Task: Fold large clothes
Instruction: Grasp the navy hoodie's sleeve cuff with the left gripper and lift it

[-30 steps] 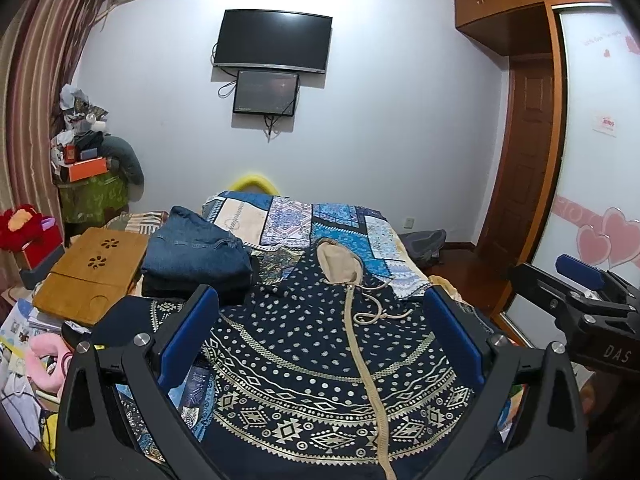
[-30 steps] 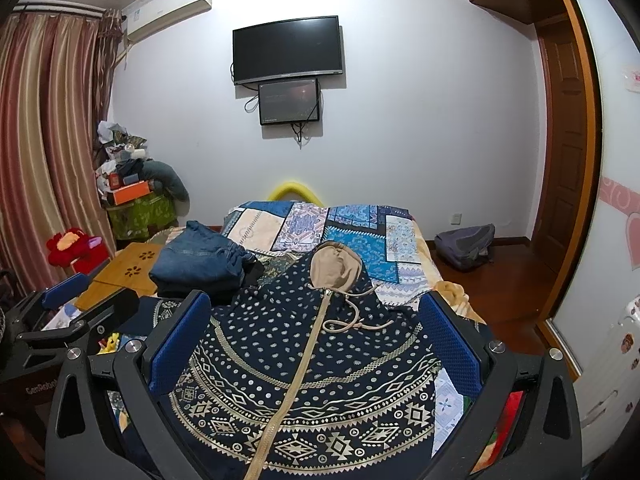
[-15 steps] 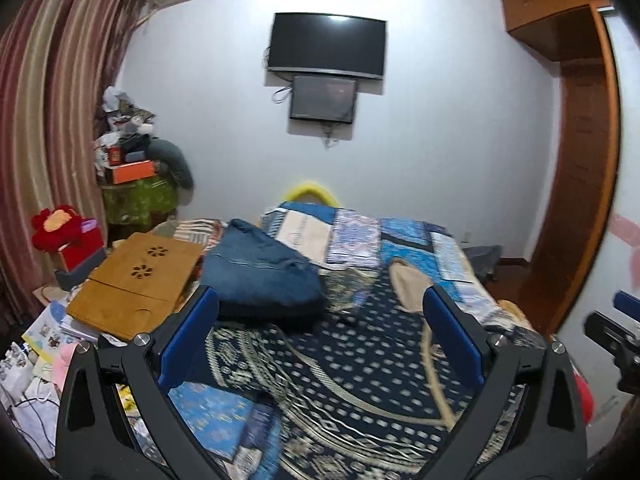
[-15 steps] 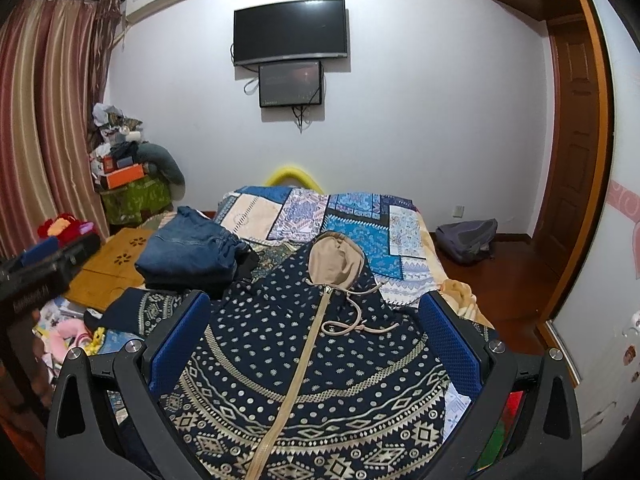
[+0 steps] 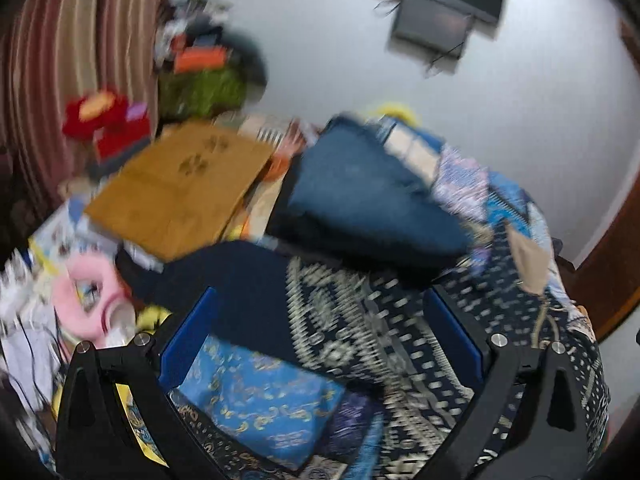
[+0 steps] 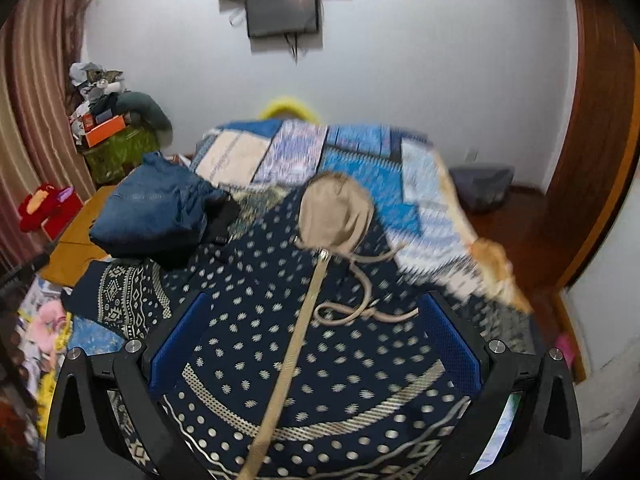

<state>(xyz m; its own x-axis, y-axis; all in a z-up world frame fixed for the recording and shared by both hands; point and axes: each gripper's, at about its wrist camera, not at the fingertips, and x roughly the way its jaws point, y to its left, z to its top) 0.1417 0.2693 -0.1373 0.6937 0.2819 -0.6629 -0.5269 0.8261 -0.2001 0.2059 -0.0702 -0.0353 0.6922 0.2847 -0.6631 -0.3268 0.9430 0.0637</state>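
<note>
A large navy hooded garment [image 6: 320,360] with cream dots and bands lies spread on the bed, zip up the middle, tan hood lining [image 6: 334,214] at the far end, drawstring [image 6: 360,308] loose. My right gripper [image 6: 314,344] hangs open just above its chest, nothing between the blue pads. In the blurred left wrist view the same garment [image 5: 360,320] fills the lower right, and its plain navy left sleeve [image 5: 224,276] stretches left. My left gripper [image 5: 320,340] stands open over that sleeve side, holding nothing.
A folded pile of denim [image 6: 156,208] sits on the bed left of the hood. A wooden lap table [image 5: 180,184], a pink toy [image 5: 88,300] and papers crowd the bed's left side. A patchwork blanket [image 6: 320,152] covers the far bed; a bag [image 6: 484,184] lies on the floor.
My left gripper has swung left and tipped down toward the garment's left sleeve. My right gripper has dropped lower and closer over the garment's chest. Both stay open.
</note>
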